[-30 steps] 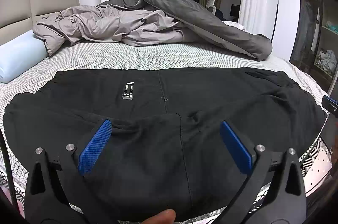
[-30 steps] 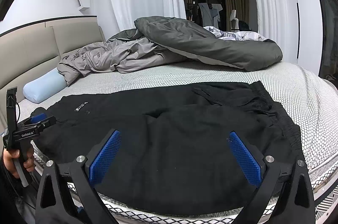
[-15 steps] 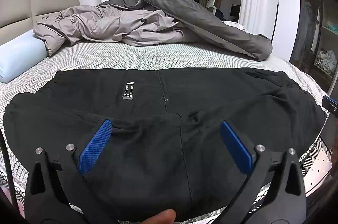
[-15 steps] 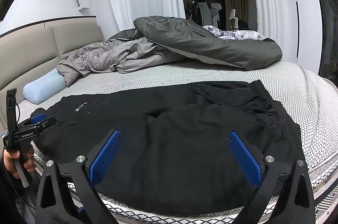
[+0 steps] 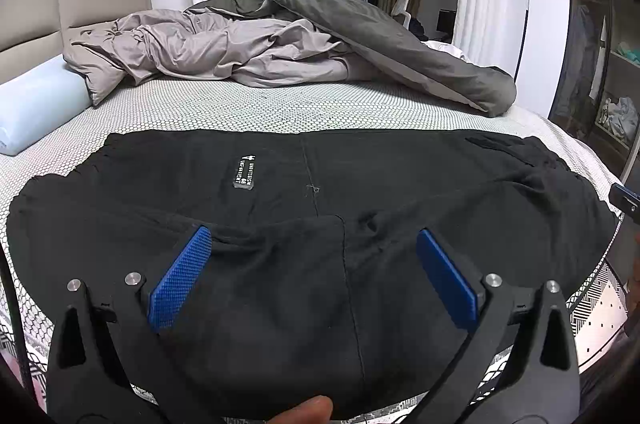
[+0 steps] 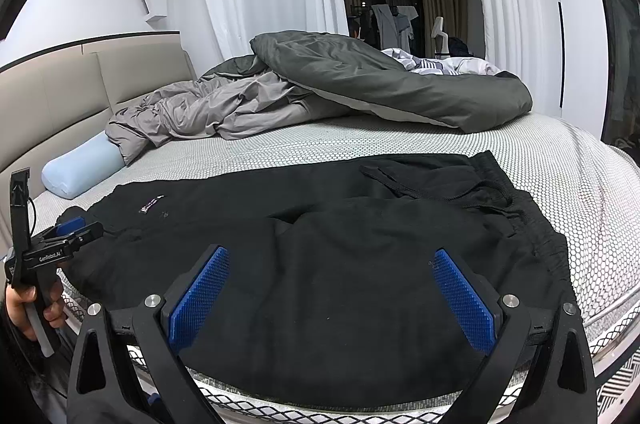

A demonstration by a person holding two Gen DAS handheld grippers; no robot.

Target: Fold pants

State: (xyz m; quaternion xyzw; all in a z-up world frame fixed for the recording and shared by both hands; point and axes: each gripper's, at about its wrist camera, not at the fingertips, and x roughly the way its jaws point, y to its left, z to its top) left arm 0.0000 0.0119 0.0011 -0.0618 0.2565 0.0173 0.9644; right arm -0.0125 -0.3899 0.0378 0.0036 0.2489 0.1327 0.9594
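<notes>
While nothing has moved since a moment ago, the black pants (image 5: 320,264) lie on the bed (image 6: 560,159), both tools (image 5: 312,276) (image 6: 332,292) spread wide above them, so folding waits.

Black pants (image 5: 312,224) laid flat across near edge of bed, one layer folded over lower half, small white-lettered label seen on upper layer, elastic waistband and drawstring bunched at right end.
</notes>
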